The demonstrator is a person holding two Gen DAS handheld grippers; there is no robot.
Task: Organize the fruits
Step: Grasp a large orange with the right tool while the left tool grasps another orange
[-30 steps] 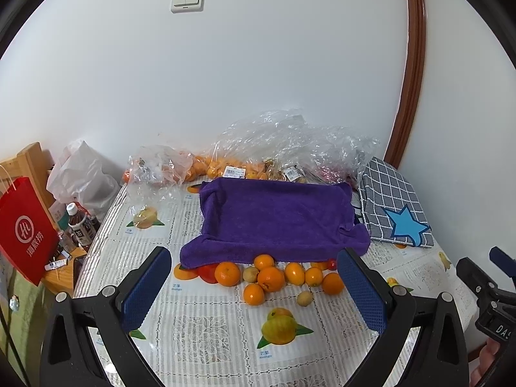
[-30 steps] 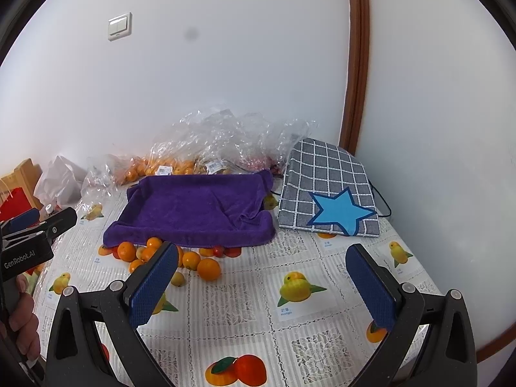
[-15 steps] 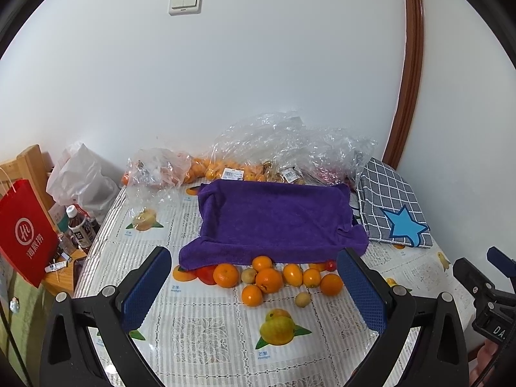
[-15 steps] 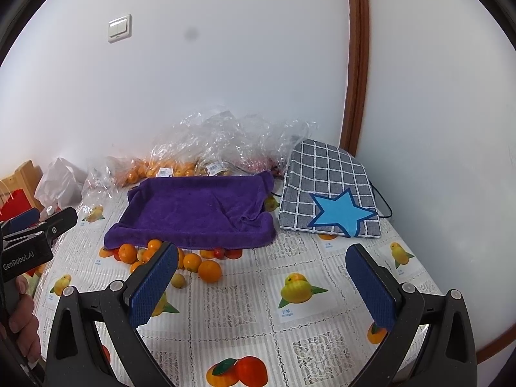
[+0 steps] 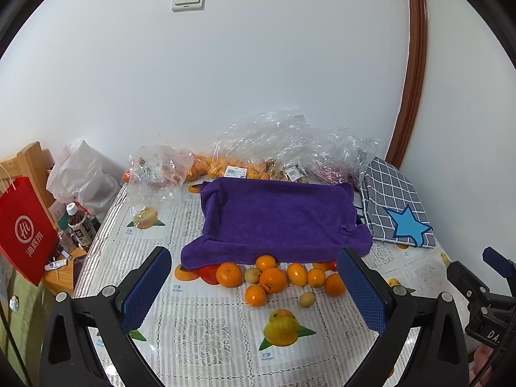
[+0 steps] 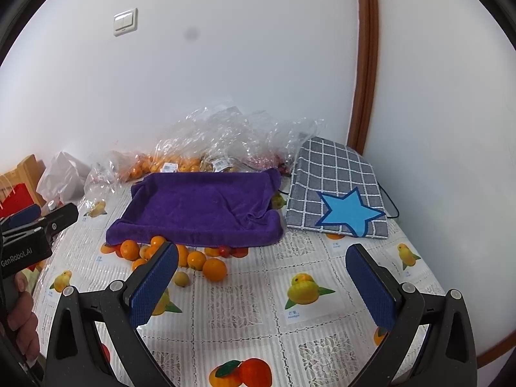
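On the table's patterned cloth (image 5: 206, 325), a cluster of loose oranges (image 5: 272, 280) lies along the near edge of a purple towel (image 5: 277, 219), some partly tucked under its hem; two small yellow-green fruits (image 5: 306, 299) sit among them. Behind the towel, clear plastic bags (image 5: 283, 148) holding more oranges rest against the wall. A grey checked cushion with a blue star (image 6: 335, 193) lies just beside the towel on its right.

Left gripper (image 5: 254, 290) is held above the cloth with jaws wide apart and nothing between them, the oranges framed in the gap. Right gripper (image 6: 261, 285) is likewise spread wide and empty, over bare cloth to the right of the cluster.

Left wrist view alone shows a red paper bag (image 5: 24, 229) and bottles (image 5: 79, 225) on a side stand. Right wrist view alone shows the hand (image 6: 19, 316) gripping the left gripper's handle
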